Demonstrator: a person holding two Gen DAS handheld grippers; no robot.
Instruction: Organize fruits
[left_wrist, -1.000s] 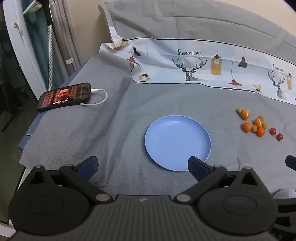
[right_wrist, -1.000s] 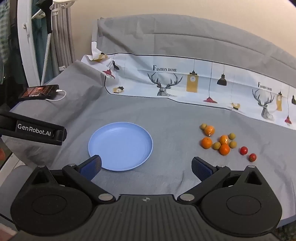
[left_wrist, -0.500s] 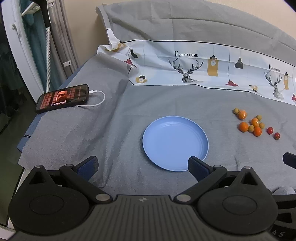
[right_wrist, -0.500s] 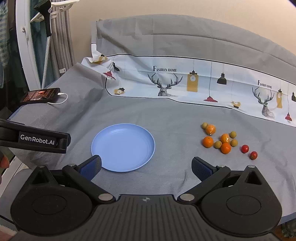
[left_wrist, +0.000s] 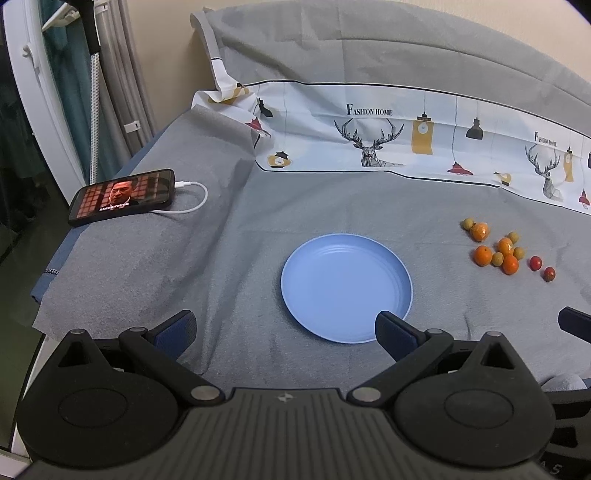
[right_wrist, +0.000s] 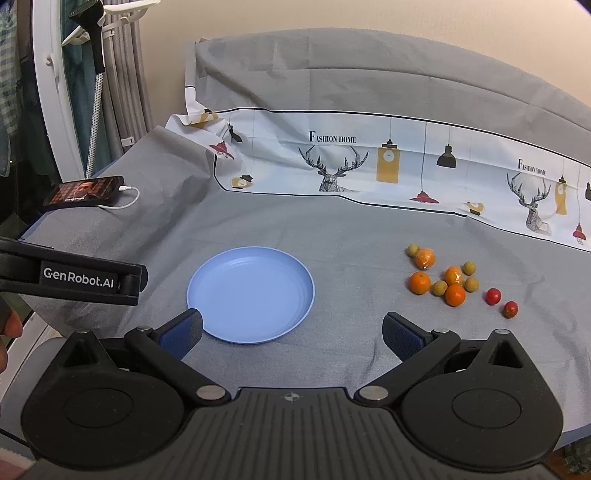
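- Both views have shifted slightly since a second ago: in the left wrist view the blue plate and the fruit cluster sit a little lower and further left in frame, and in the right wrist view the plate sits a little further right, so I judge I have drawn both tools back and adjusted them; nothing on the surface itself has moved.
- My left claw stands with its jaws wide apart and holds nothing; it hovers over the near edge of the grey cloth, its right finger overlapping the plate's near rim in view.
- My right claw is likewise spread wide and empty, placed between the plate and the fruit, which I judge suits a reach to either.
- Fruit condition: four small oranges, several yellowish-green round fruits and two red cherry tomatoes lie loose on the cloth, bunched together, well apart from the plate on its right side.
- Plate carries nothing; I judge it is set centrally as the collecting place, so no fruit is yet organised.
- A phone on a white cable lies at the far left, clear of the work.
- Risk noted: round fruit may roll on soft cloth when nudged.
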